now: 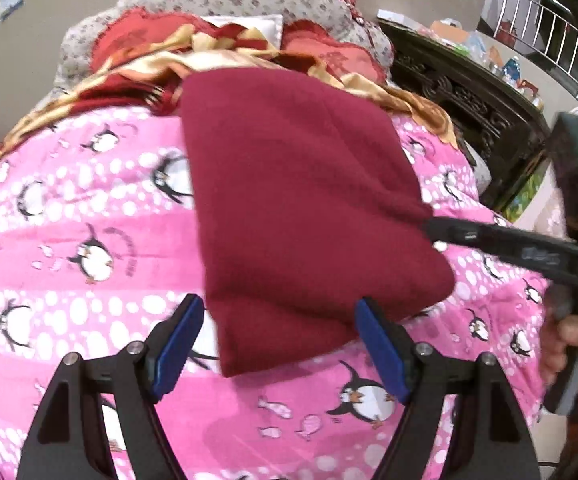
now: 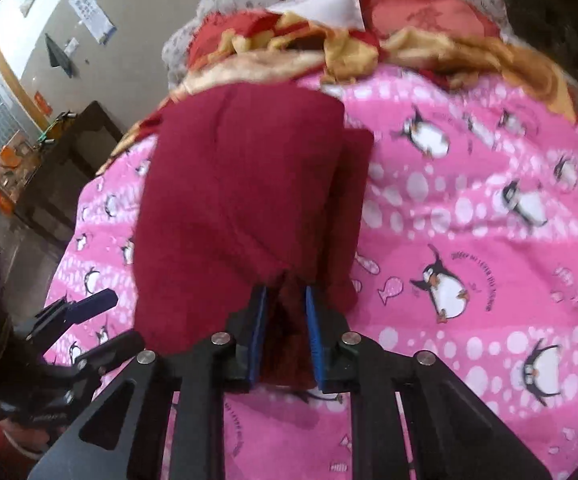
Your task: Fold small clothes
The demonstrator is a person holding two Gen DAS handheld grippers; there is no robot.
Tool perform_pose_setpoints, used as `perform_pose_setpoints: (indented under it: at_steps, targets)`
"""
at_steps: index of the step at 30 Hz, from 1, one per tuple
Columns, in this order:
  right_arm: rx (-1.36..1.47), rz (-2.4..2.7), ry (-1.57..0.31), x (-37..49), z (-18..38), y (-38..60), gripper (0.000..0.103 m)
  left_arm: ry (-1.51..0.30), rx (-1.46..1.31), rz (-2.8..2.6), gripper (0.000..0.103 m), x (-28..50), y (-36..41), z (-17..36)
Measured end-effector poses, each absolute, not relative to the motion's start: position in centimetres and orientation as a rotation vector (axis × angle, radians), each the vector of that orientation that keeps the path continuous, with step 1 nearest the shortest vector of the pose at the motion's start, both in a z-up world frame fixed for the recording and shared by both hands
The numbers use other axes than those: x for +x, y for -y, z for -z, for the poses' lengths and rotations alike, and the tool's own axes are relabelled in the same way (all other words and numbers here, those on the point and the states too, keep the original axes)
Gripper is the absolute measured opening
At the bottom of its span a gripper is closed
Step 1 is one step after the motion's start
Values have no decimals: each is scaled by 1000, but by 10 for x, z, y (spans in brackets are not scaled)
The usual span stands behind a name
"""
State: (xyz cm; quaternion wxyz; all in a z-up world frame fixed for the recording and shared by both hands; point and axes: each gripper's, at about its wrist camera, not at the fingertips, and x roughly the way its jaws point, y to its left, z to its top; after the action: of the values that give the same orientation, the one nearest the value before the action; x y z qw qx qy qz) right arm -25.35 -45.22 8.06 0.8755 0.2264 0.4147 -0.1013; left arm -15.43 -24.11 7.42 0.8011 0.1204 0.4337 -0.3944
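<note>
The maroon garment (image 1: 301, 208) lies folded on the pink penguin blanket (image 1: 89, 208). The right gripper (image 2: 286, 320), angled down, pinches its near edge; the left gripper (image 1: 279, 336) hovers spread wide just before its corner.

Curved dark lettering beside the penguins on the pink blanket (image 2: 469, 208) and print on the wall posters (image 2: 89, 12) are too blurred to read.

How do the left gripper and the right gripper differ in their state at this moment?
The left gripper stands wide open, while the right gripper is nearly closed. The left gripper holds nothing, its blue pads either side of the dark red garment's near edge; the right gripper pinches a bunched edge of that garment. Both have blue pads and point down at the pink penguin blanket.
</note>
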Motion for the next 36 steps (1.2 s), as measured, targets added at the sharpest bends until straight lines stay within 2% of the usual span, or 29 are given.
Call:
perform_pose_setpoints:
  at_steps: [5, 9, 14, 20, 27, 36]
  targets:
    - [421, 94, -777, -256, -116, 416, 44, -942, 281, 795, 81, -143, 236, -63]
    - [300, 95, -876, -240, -91, 389, 44, -975, 275, 771, 81, -137, 237, -50]
    - [441, 136, -932, -248, -49, 408, 41, -980, 259, 778, 81, -141, 239, -49]
    - [398, 148, -920, -251, -75, 401, 41, -945, 255, 784, 81, -143, 237, -63]
    - [393, 188, -751, -252, -121, 412, 49, -908, 216, 772, 82, -132, 238, -81]
    - [454, 285, -801, -213, -87, 452, 49, -910, 162, 782, 82, -108, 263, -82]
